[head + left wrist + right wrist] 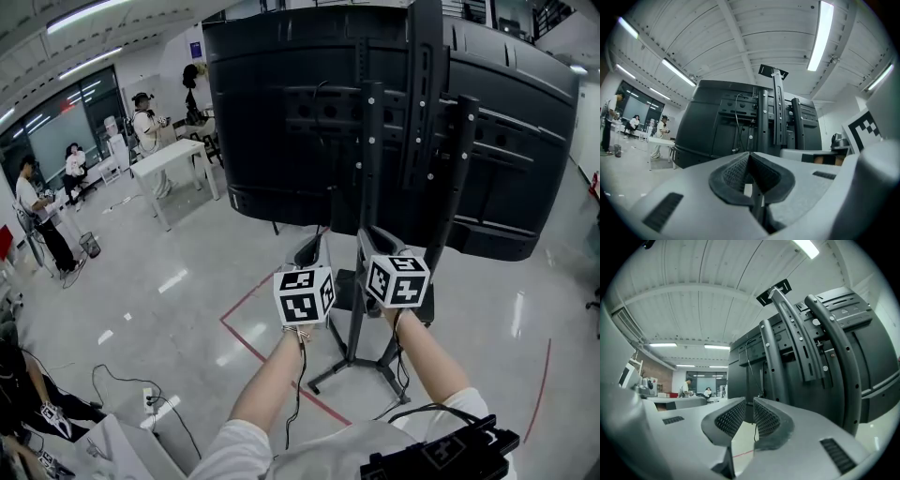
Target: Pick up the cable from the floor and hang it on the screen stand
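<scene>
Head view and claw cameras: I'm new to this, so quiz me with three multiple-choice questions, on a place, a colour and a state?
1. Where does the white table stand in the head view?
A. left of the screen
B. right of it
C. beneath it

2. What colour is the floor tape?
A. blue
B. red
C. yellow

3. How is the right claw?
A. shut on a cable
B. gripping a pole
C. slightly apart, empty

1 A: it sits far left of the screen.
2 B: its thin lines are red.
3 C: the right gripper view shows a narrow gap, nothing held.
</scene>
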`<state>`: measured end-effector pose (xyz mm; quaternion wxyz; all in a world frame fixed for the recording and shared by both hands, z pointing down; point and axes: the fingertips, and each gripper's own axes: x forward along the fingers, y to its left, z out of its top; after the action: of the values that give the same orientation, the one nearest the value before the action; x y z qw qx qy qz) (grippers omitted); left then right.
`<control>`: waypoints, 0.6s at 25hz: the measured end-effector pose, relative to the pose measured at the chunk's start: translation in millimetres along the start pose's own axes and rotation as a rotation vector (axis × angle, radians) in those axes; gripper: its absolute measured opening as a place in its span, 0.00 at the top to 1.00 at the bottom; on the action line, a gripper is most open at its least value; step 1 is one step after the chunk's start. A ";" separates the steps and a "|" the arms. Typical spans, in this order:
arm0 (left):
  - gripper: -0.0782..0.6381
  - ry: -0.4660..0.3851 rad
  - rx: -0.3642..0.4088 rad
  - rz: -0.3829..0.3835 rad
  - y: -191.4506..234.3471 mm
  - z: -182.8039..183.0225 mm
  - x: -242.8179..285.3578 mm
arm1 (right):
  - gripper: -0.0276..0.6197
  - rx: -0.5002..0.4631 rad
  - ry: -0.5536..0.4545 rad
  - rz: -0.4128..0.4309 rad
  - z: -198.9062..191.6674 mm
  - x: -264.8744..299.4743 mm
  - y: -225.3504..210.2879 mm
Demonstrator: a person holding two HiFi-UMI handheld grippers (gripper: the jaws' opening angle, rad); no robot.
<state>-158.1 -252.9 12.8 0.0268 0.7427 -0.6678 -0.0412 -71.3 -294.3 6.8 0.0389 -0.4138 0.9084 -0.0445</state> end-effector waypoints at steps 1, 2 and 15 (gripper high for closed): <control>0.89 0.006 -0.001 0.001 -0.9 -6.1 -2.4 | 0.87 -0.004 0.006 -0.009 -7.9 -4.5 -0.8; 0.89 0.010 -0.002 0.003 -1.3 -11.9 -5.2 | 0.88 -0.004 0.010 -0.017 -15.1 -8.7 -1.4; 0.89 0.004 -0.028 0.050 0.1 -37.6 -16.5 | 0.92 0.025 0.052 0.000 -52.0 -19.6 15.5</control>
<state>-156.3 -237.0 50.7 0.0394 0.7256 -0.6853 -0.0484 -75.6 -266.8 57.3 0.0201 -0.4121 0.9085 -0.0665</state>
